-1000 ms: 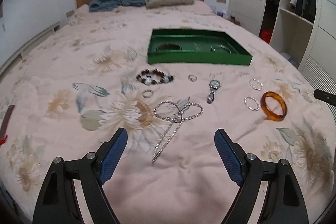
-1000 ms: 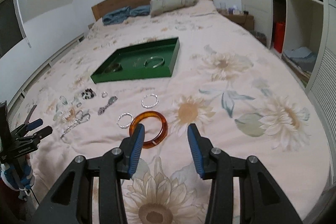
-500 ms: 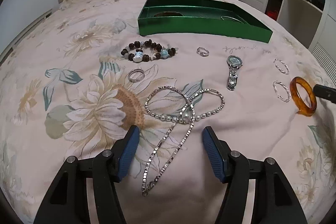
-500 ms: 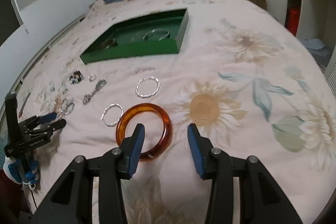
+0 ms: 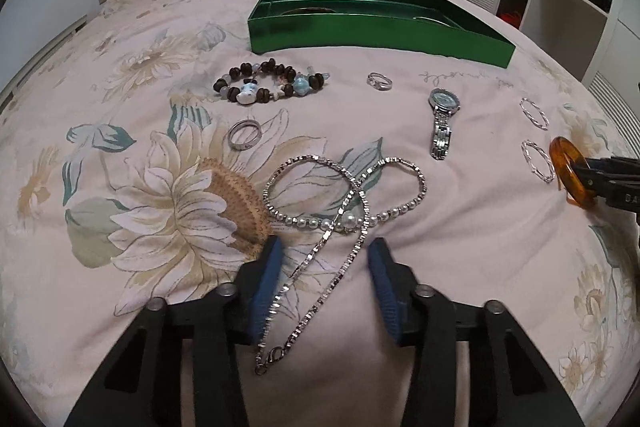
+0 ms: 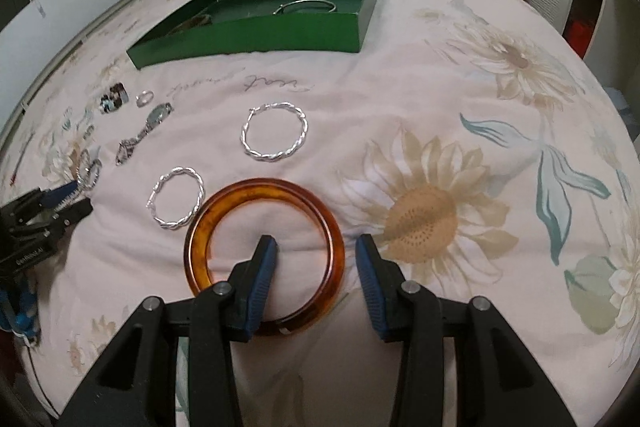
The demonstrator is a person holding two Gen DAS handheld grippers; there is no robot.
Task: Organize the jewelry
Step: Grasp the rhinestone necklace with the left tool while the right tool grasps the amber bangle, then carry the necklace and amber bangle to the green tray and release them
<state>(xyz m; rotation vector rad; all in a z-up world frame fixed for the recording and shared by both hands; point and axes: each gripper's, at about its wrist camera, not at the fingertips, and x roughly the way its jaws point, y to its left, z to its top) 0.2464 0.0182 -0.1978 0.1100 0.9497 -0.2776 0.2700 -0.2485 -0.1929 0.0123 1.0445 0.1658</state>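
Two grippers work low over the floral bedspread (image 5: 120,187). With its jaws apart, the left gripper (image 5: 324,267) straddles the doubled tail of the silver chain necklace (image 5: 344,195), not yet pinching it. Also spread, the right gripper (image 6: 316,259) has one finger inside the amber bangle (image 6: 264,251) and one outside its rim. A green tray (image 6: 256,31) sits farther toward the headboard, holding a bracelet.
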